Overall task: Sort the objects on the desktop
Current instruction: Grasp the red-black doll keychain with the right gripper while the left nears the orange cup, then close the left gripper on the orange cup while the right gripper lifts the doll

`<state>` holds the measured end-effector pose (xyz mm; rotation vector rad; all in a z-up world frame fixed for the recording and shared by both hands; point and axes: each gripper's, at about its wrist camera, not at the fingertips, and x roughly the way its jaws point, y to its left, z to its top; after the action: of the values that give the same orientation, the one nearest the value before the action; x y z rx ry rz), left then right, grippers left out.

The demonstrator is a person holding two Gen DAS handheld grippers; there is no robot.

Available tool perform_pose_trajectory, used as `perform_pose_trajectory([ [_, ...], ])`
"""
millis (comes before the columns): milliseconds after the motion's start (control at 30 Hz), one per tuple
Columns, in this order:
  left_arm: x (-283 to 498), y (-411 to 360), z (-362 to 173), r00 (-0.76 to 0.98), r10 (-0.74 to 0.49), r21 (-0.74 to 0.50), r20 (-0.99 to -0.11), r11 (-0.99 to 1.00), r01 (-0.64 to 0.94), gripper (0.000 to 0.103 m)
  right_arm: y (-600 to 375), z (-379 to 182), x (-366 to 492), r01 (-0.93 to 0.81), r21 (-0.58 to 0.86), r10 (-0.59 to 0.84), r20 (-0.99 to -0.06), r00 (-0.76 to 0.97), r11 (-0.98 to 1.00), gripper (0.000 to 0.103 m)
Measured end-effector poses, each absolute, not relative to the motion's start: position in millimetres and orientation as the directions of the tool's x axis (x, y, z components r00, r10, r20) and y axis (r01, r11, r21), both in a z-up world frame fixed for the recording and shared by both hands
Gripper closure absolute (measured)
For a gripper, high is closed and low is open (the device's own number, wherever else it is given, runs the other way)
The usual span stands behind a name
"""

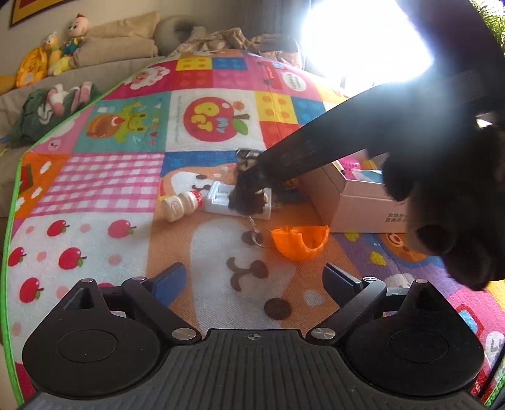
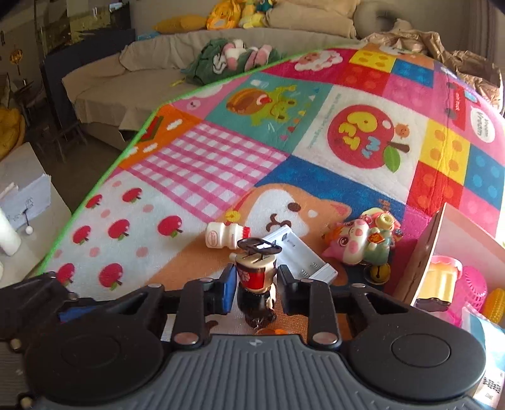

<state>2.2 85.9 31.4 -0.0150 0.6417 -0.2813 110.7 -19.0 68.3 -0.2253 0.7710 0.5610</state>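
Observation:
My right gripper (image 2: 255, 285) is shut on a small figurine keychain (image 2: 256, 284) with a red body and dark base, held above the colourful mat; in the left wrist view it appears as a dark figure (image 1: 249, 192) with its chain hanging down. A small yogurt bottle (image 2: 225, 236) lies on its side, a white battery charger (image 2: 303, 258) lies behind the figurine, and a pig toy (image 2: 363, 243) sits to the right. My left gripper (image 1: 252, 282) is open and empty, low over the mat. An orange pumpkin-shaped bowl (image 1: 300, 241) lies ahead of it.
An open cardboard box (image 2: 432, 249) at the right holds a pink basket (image 2: 470, 293), a jar and other toys; it also shows in the left wrist view (image 1: 356, 202). A sofa with plush toys (image 2: 243, 12) stands beyond the mat's green edge. Bright window glare lies at the far right.

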Motion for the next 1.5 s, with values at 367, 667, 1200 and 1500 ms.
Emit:
perform_pose_trajectory([
  [367, 15, 63, 29, 0.727, -0.362, -0.171, -0.584, 0.930, 0.325, 0.006, -143, 110, 12, -0.464, 0.113, 0.429, -0.612, 0.664, 0.879, 0.077],
  [667, 50, 29, 16, 0.692, -0.338, -0.128, -0.638, 0.932, 0.338, 0.006, -197, 50, -17, -0.318, 0.132, 0.324, -0.653, 0.685, 0.939, 0.053],
  [1200, -4, 28, 23, 0.667, -0.378, 0.002, -0.643, 0.869, 0.494, 0.003, -137, 31, 50, -0.383, 0.222, 0.426, -0.670, 0.608, 0.897, 0.048],
  [1500, 14, 39, 24, 0.701, -0.346, -0.044, -0.624, 0.911, 0.410, 0.003, -152, 25, 28, -0.377, 0.168, 0.379, -0.704, 0.601, 0.911, 0.071],
])
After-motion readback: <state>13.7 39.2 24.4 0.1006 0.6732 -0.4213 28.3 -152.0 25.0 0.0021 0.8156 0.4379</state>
